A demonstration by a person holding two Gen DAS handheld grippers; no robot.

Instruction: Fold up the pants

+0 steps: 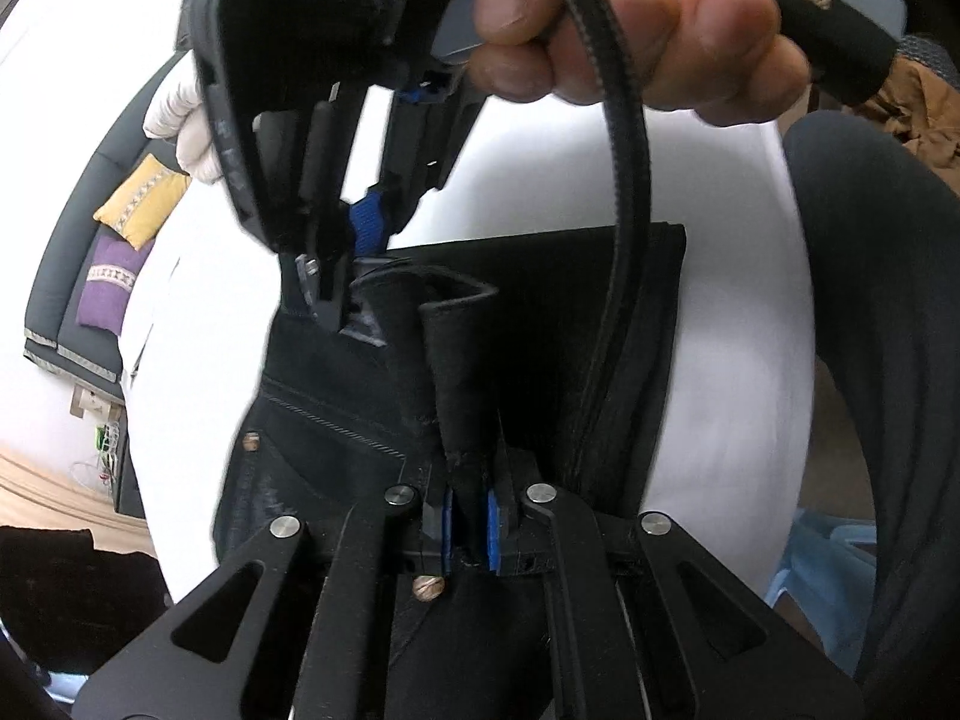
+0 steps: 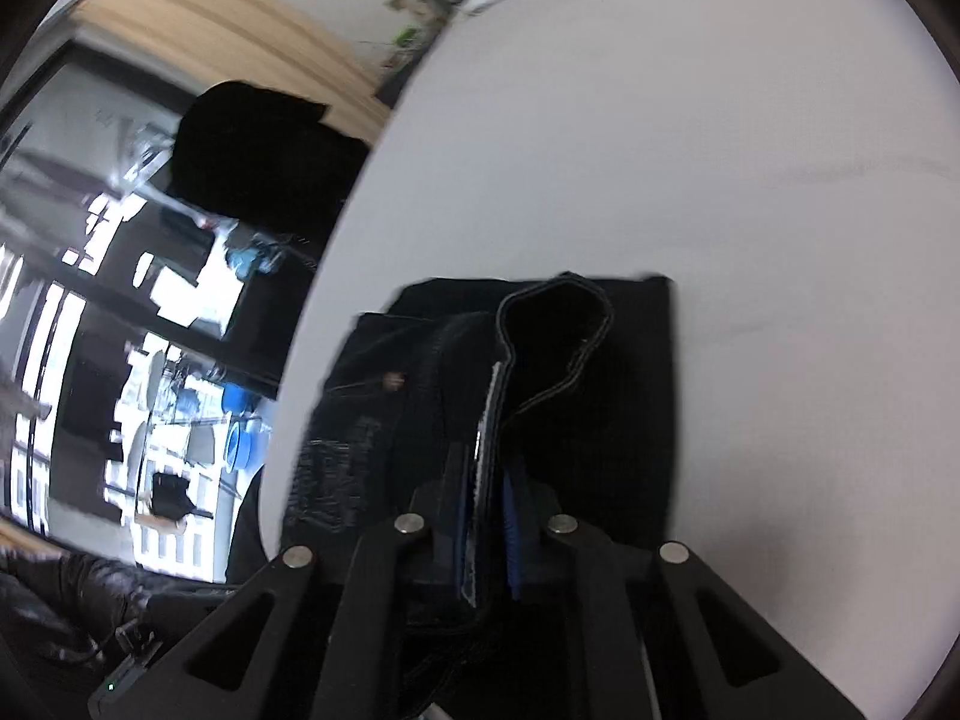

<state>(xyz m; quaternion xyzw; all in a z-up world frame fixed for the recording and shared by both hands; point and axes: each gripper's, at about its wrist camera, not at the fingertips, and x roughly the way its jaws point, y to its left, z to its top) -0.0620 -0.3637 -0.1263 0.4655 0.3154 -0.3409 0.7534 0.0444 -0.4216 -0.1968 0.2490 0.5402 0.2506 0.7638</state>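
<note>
Left wrist view: white table [image 1: 738,300] bearing dark pants [image 1: 540,330]; left gripper [image 1: 471,531] clamped on a raised hem. Right wrist view: right gripper [image 2: 489,534] pinching another hem of the pants [image 2: 630,396]. Risk: uneven pulling could slip the thick hem free.

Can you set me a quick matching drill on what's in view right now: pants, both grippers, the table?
Things:
1. pants
2. left gripper
3. right gripper
4. table

States:
a. white, bearing the cloth
b. fingers shut on a hem with a pale lining
c. black, lying partly folded
d. fingers shut on a dark rolled edge

Pairs: 1-c, 2-d, 3-b, 4-a
</note>
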